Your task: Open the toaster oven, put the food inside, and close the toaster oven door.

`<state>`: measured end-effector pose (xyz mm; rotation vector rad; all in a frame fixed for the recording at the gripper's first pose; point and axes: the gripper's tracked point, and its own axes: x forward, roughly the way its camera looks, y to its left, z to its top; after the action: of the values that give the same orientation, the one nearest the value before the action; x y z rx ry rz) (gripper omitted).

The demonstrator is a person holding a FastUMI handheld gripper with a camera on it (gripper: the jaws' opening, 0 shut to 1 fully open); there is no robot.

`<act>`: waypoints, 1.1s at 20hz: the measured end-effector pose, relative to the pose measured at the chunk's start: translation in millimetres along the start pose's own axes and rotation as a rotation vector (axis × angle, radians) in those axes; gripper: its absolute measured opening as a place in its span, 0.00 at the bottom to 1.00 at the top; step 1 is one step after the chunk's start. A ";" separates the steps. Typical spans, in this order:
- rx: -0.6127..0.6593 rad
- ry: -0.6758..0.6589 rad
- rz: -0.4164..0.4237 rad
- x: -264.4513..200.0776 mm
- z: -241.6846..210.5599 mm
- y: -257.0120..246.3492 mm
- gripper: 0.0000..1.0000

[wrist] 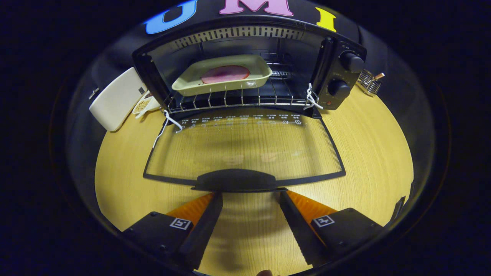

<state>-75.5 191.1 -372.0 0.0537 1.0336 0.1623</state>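
Tongs [249, 197] agape just below lowered oven door's handle [234, 180]

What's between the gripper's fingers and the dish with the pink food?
In the gripper view, the open glass door and its handle lie flat between the open gripper and the dish on the oven rack.

Oven door [245, 153] print too small, nothing legible

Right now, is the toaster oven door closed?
No, the glass door lies folded down flat, with the open gripper at its handle.
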 end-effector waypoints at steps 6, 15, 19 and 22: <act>-0.026 -0.101 0.002 -24.2 9.5 -0.7 0.99; -0.095 -0.275 0.034 -68.9 39.9 -4.5 0.98; -0.082 -0.332 0.046 -75.7 59.0 -6.8 0.98; -0.070 -0.393 0.051 -91.6 73.0 -3.0 0.98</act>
<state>-58.5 175.9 -257.1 0.0465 0.6345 0.2244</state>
